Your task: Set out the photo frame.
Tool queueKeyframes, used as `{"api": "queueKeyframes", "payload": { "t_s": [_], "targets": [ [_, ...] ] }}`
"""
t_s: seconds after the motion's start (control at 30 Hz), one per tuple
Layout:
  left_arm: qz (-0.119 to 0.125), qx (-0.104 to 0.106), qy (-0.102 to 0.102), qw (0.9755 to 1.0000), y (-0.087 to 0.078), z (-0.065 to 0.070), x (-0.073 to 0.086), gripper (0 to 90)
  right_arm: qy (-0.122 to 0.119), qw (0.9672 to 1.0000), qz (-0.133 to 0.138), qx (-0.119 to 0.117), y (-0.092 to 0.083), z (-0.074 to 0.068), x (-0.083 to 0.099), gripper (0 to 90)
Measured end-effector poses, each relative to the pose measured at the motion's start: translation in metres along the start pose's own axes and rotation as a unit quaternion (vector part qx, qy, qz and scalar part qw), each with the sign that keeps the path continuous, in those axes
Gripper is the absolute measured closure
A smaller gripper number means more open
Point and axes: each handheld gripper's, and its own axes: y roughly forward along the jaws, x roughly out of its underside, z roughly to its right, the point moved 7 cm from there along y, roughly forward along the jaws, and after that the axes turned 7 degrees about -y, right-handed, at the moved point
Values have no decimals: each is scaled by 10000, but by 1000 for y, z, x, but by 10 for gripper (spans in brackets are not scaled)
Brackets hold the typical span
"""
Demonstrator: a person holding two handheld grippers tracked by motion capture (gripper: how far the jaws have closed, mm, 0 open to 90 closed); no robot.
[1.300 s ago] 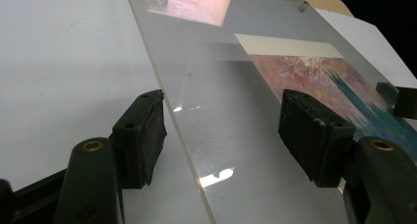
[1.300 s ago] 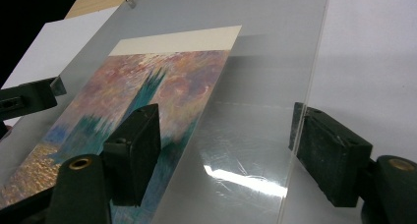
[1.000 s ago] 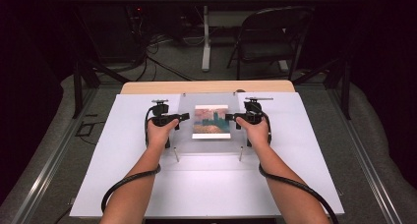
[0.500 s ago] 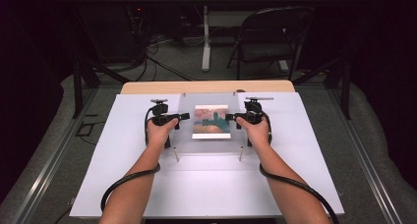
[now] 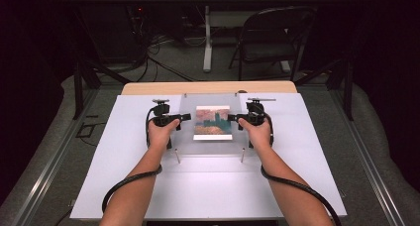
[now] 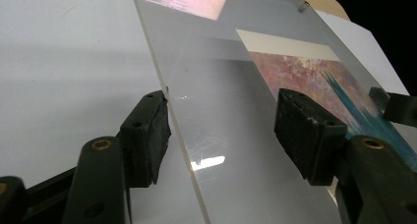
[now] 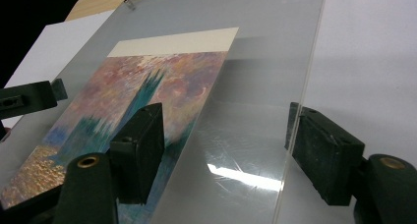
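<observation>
Both tongs gape wide straddling the clear acrylic sheet [image 5: 210, 124]: left tongs [image 5: 185, 117] at its 9 o'clock edge, right tongs [image 5: 232, 118] at 3 o'clock.

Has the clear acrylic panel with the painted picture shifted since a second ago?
No. The clear acrylic panel sits at the same spot against the wooden table edge behind it.

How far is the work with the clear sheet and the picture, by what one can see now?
Done: the painted picture lies under the clear acrylic sheet, which rests on small pegs above the white table. In hand: the left gripper and the right gripper each straddle a side edge of the sheet, jaws open, not clamped. Left, probably: close the jaws and move the sheet; where to is unclear.
</observation>
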Motion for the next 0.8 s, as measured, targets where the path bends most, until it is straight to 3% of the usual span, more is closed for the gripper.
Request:
{"api": "queueKeyframes", "payload": {
  "t_s": [0.27,0.5,0.8],
  "targets": [
    [321,95,-35,9994,-16,7,-5,443,-139,9994,321,46,-10,-7,-7,337],
    [563,145,162,9982,-41,21,-8,498,-548,9965,614,112,-31,-22,-16,342],
    [1007,308,440,9935,-79,42,-1,574,-867,9909,1027,115,-68,-41,-16,422]
  ]
}}
